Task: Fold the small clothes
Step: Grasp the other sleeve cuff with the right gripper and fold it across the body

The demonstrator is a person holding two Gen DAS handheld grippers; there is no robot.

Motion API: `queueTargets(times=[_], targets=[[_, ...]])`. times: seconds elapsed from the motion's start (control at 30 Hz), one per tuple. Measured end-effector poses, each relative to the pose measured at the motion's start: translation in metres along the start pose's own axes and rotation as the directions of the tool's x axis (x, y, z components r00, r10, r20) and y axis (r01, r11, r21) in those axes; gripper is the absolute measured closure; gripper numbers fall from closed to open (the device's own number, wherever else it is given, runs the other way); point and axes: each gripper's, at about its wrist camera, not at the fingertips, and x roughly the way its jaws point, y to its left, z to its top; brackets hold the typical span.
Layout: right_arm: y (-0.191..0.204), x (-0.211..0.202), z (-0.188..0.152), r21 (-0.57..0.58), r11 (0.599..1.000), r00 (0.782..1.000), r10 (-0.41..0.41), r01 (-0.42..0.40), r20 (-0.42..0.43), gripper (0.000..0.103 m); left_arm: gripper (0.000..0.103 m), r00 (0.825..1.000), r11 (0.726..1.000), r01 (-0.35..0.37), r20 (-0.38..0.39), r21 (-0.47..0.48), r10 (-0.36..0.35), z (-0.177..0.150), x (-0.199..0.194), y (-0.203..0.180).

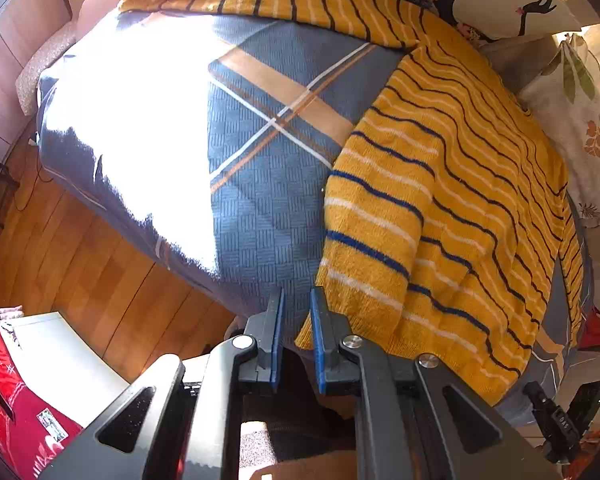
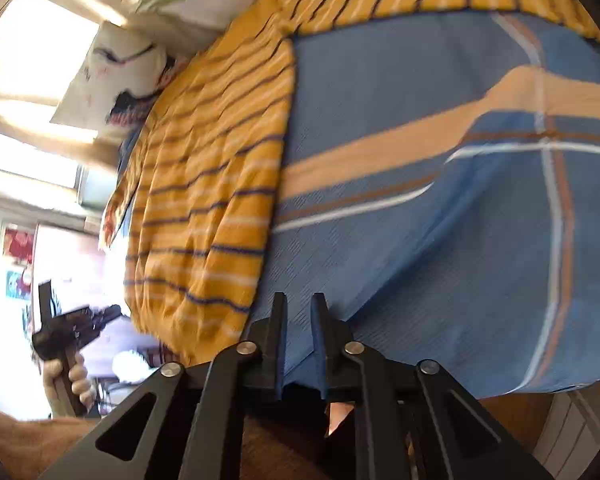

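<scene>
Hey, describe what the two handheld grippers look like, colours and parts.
Both are matte black with triangular cut-outs in the linkage arms and silver pivot pins. The left gripper has blue pads on flat parallel fingers. The right gripper's pads look dark blue too, though blurred. No cables are visible.

No text can be read with confidence. Small white characters mark the dark gripper body below the striped sweater's hem, too small to make out.
</scene>
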Motion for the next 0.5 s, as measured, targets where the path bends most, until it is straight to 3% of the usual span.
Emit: queueTargets(times=[0.07,0.17,0.3,0.5], targets=[[-0.021,-0.022,0.017,0.074,0.994,0.988,-0.094,0.086,0.123,0.064,0.087,0.999,1.000,0.016,0.036,0.013,-0.016,0.006,-0.006,-0.007],[-0.056,-0.048,0.046,0.214,0.963,0.946,-0.214,0.162,0.245,0.062,0.076,0.995,0.998,0.059,0.082,0.038,-0.061,0.015,-0.018,-0.024],[-0.111,-0.074,0.079,0.397,0.912,0.907,-0.250,0.103,0.338,0.062,0.068,0.987,0.990,0.087,0.126,0.111,-0.101,0.022,-0.032,-0.060],[-0.146,-0.075,0.124,0.504,0.864,0.875,-0.231,-0.017,0.426,0.062,0.066,0.983,0.980,0.108,0.126,0.170,-0.130,0.024,-0.037,-0.097]])
